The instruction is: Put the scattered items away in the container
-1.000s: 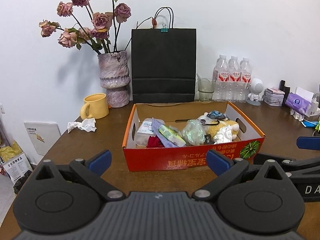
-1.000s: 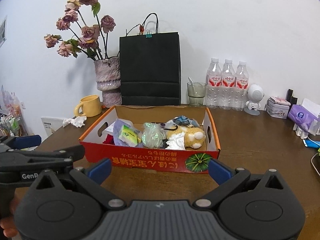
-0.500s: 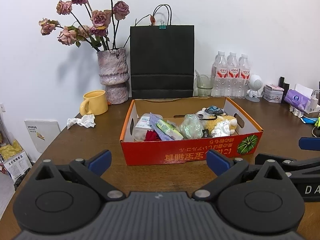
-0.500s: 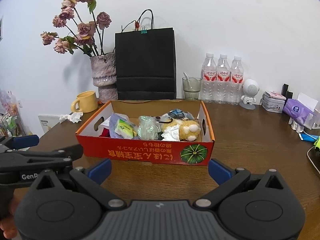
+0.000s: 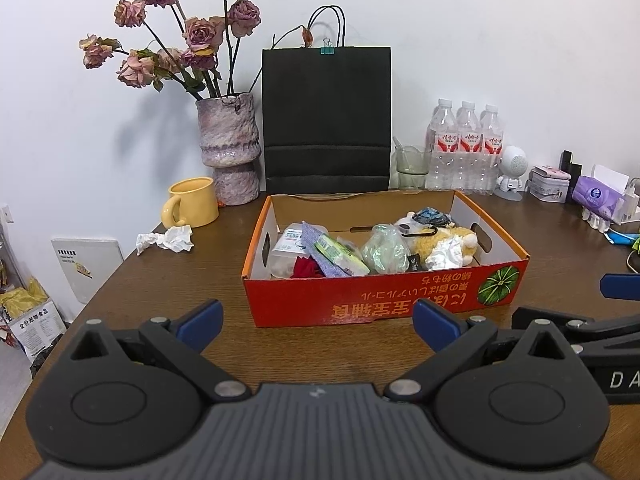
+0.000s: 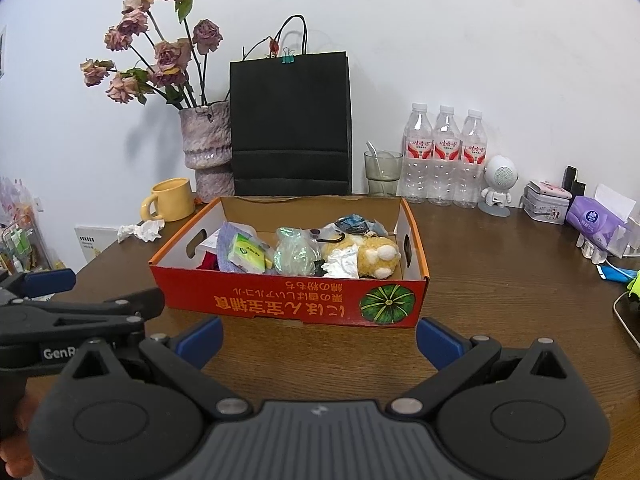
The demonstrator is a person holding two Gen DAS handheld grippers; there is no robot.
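Beside the yellow mug (image 5: 194, 201), well left of the red cardboard box (image 5: 384, 300), a crumpled tissue (image 5: 166, 238) is being left out. It is being judged light, soft, crushable; any raised fold could be pinched. Left gripper (image 5: 316, 322) and right gripper (image 6: 320, 330) are being held wide, empty. Box contents are being partly hidden by its front wall.

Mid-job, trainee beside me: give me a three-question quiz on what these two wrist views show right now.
1. True or false: the left gripper holds an item.
2. Which lies outside the red box: A) plush toy, B) crumpled tissue by the yellow mug, C) green plastic bag?
3. Fill in: the right gripper has its jaws ____.

Key: 1 false; 2 B; 3 open.
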